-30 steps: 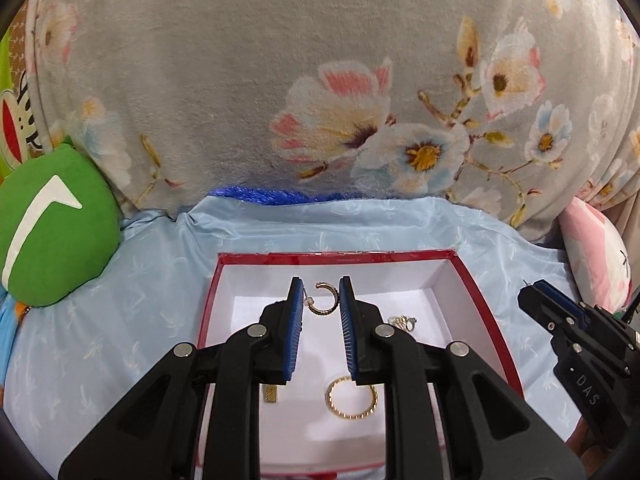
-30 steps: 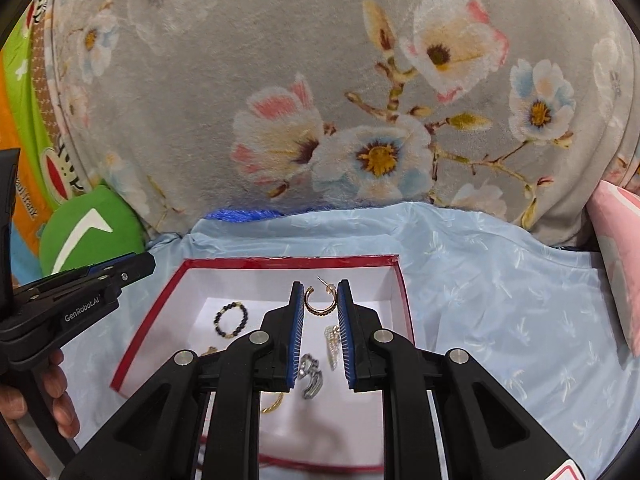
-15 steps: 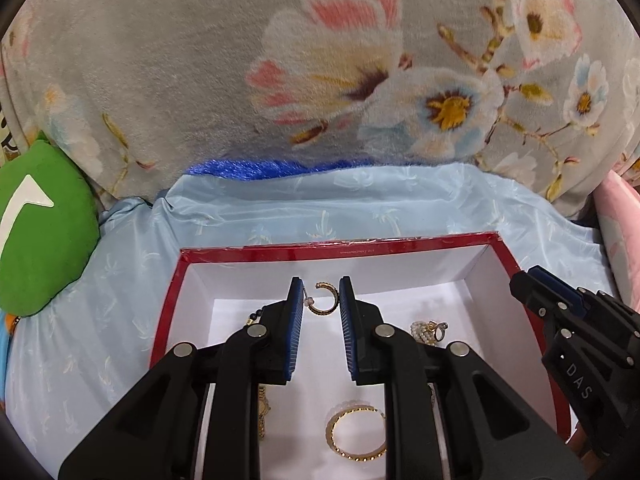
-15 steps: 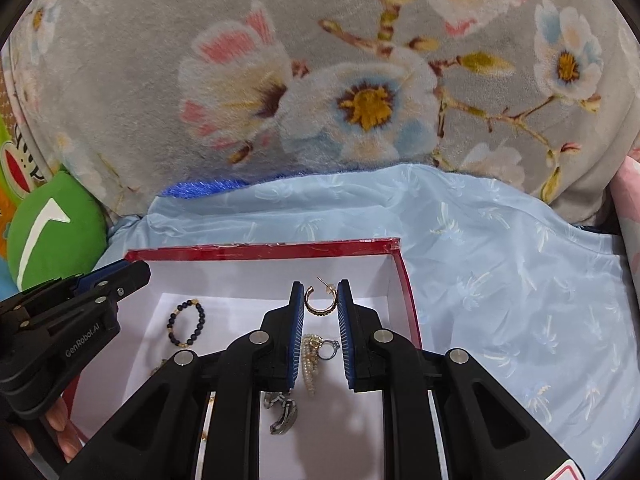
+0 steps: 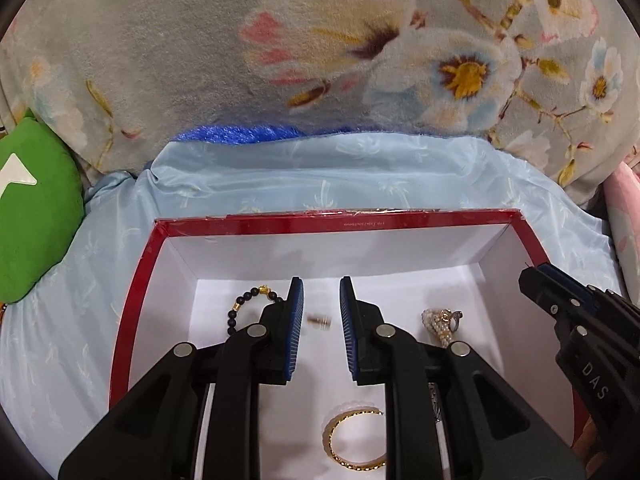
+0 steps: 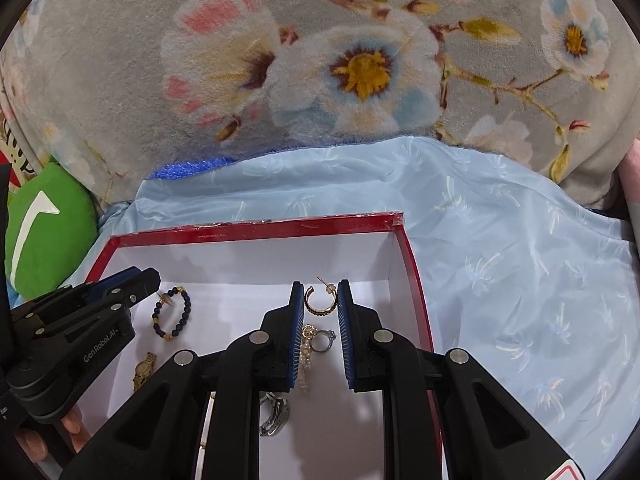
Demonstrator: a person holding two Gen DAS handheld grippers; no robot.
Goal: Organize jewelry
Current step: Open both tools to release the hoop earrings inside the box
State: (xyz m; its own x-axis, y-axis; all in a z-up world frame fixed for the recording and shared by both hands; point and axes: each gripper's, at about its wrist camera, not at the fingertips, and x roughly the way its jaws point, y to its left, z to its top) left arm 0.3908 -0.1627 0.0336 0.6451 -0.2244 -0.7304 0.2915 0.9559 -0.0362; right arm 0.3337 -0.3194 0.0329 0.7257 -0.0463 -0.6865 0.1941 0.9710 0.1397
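A red box (image 5: 340, 222) with a white inside lies on pale blue cloth. My left gripper (image 5: 319, 284) hangs over it with its blue pads a small gap apart and nothing between them. A small gold earring (image 5: 319, 321) shows as a blur below the tips, loose. My right gripper (image 6: 319, 286) is shut on a small gold hoop earring (image 6: 320, 302) at its tips, over the box's (image 6: 256, 228) right side. The left gripper (image 6: 140, 276) reaches in from the left there. The right gripper (image 5: 532, 276) enters the left wrist view from the right.
In the box lie a black bead bracelet (image 6: 176, 312), a pearl-and-ring cluster (image 6: 316, 338), a large gold hoop (image 5: 354, 444), a gold watch (image 6: 144, 368) and a silver band (image 6: 276, 412). A floral grey blanket (image 5: 320, 60) rises behind. A green cushion (image 5: 32, 208) sits left.
Both grippers have come down and forward over the box. The small hoop that sat between the left gripper's tips has left them and now blurs lower down. The right still holds its hoop.
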